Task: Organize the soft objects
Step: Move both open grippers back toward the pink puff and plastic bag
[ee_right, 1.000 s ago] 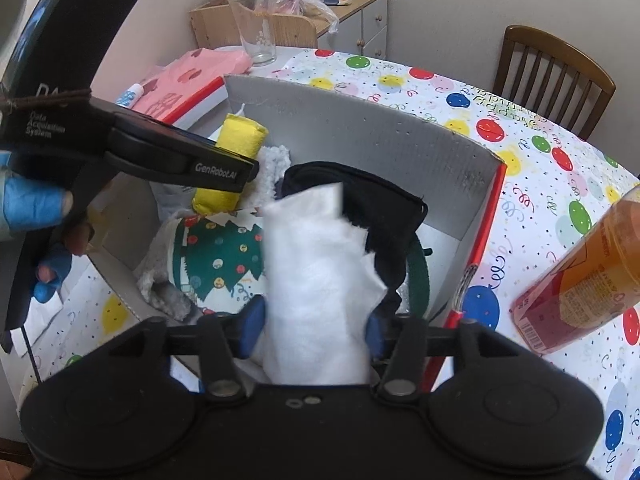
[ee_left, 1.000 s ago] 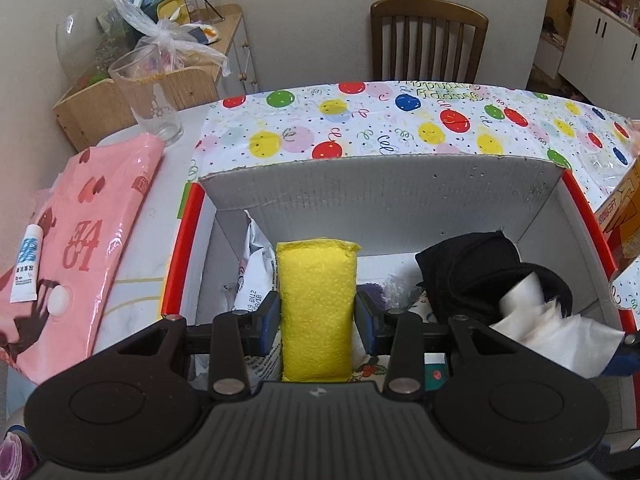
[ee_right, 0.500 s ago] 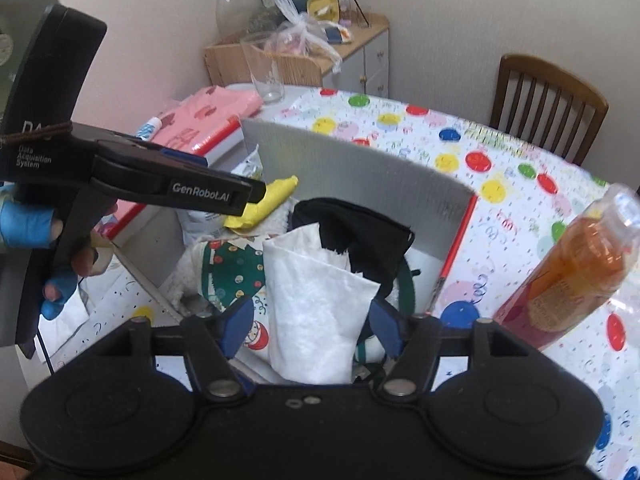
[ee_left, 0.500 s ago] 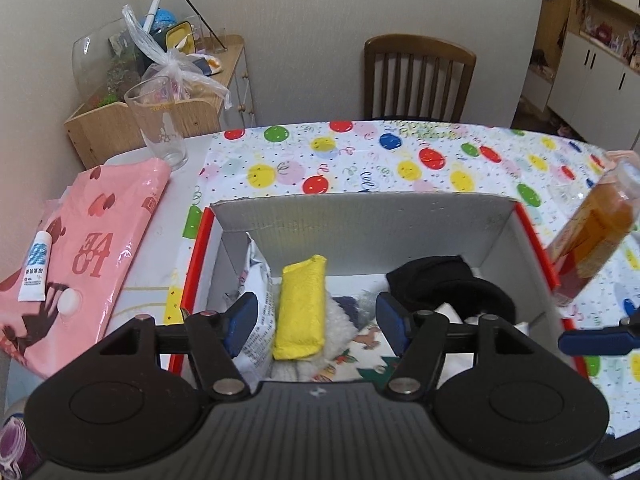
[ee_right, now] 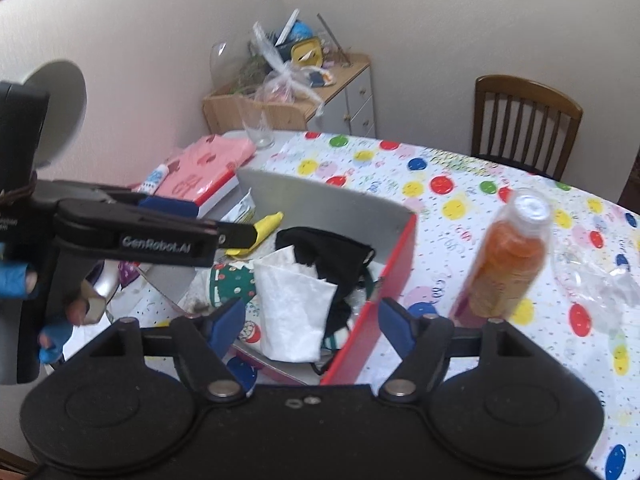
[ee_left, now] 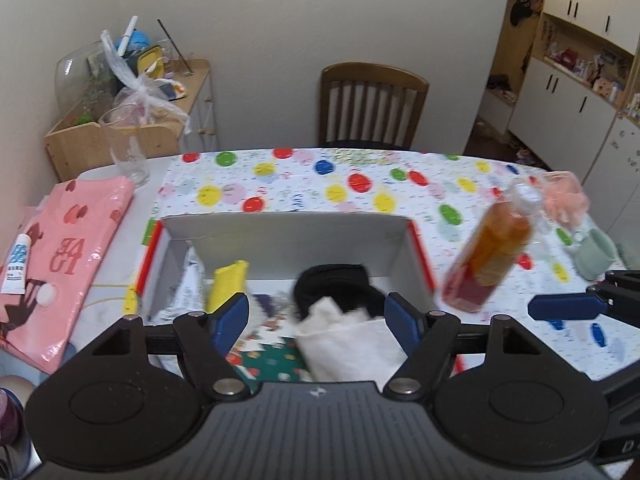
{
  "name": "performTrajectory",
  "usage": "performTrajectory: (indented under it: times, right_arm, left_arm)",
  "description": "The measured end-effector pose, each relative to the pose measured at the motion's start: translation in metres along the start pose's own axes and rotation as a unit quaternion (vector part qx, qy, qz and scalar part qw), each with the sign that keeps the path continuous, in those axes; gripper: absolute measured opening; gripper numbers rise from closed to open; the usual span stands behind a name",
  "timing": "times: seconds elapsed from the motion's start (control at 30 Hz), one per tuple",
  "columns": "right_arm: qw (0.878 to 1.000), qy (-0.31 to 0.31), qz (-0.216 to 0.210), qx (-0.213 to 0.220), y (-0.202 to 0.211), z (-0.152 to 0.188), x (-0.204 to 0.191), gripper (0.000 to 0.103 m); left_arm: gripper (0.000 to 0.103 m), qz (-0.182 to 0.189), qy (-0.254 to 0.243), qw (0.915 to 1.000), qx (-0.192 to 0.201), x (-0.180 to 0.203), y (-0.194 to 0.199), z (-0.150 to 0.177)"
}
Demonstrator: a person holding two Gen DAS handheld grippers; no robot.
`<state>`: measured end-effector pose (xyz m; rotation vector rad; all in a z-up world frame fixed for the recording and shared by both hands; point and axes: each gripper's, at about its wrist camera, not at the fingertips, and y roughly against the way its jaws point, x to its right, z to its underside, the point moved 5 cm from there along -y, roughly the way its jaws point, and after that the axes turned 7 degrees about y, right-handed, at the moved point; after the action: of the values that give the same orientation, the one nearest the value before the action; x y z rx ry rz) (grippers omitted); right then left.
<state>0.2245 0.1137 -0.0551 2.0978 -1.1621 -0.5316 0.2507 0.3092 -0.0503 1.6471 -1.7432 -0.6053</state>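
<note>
A red-rimmed cardboard box on the dotted tablecloth holds a yellow sponge, a black cloth, a white cloth and a green Christmas-print fabric. My left gripper hangs above the box, its jaws opening, nothing pinched between the blue pads. My right gripper also hovers over the box's near edge, jaws opening, clear of the white cloth below. The left gripper appears from the side in the right wrist view.
An orange bottle stands right of the box. A pink bag with a small tube lies left, a glass behind it. A green cup and clear plastic sit far right. A chair stands behind the table.
Both grippers let go, the left of the yellow sponge and the right of the white cloth, opened wider and rose back from the box. Both items stay inside it.
</note>
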Motion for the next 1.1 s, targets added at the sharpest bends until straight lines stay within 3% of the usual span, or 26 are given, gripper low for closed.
performTrajectory:
  times: [0.23, 0.37, 0.6, 0.73, 1.1]
  right_arm:
    - [0.999, -0.031, 0.009, 0.027, 0.035, 0.009, 0.036, 0.082]
    - [0.998, -0.044, 0.021, 0.041, 0.053, 0.015, 0.058, 0.084]
    - [0.995, -0.068, 0.042, 0.066, 0.088, 0.033, 0.105, 0.088]
    - [0.992, -0.081, 0.055, 0.079, 0.108, 0.045, 0.136, 0.092]
    - [0.984, -0.099, 0.102, 0.110, 0.158, 0.072, 0.225, 0.103]
  left_arm:
    - [0.075, 0.033, -0.014, 0.9993, 0.011, 0.048, 0.016, 0.004]
    - [0.085, 0.052, -0.022, 0.9983, 0.014, 0.078, 0.021, 0.007]
    - [0.085, 0.084, -0.025, 0.9960, 0.017, 0.129, 0.023, 0.010]
    - [0.097, 0.109, -0.027, 0.9934, 0.024, 0.161, 0.023, 0.011]
    - [0.098, 0.142, -0.029, 0.9886, 0.039, 0.249, 0.007, 0.009]
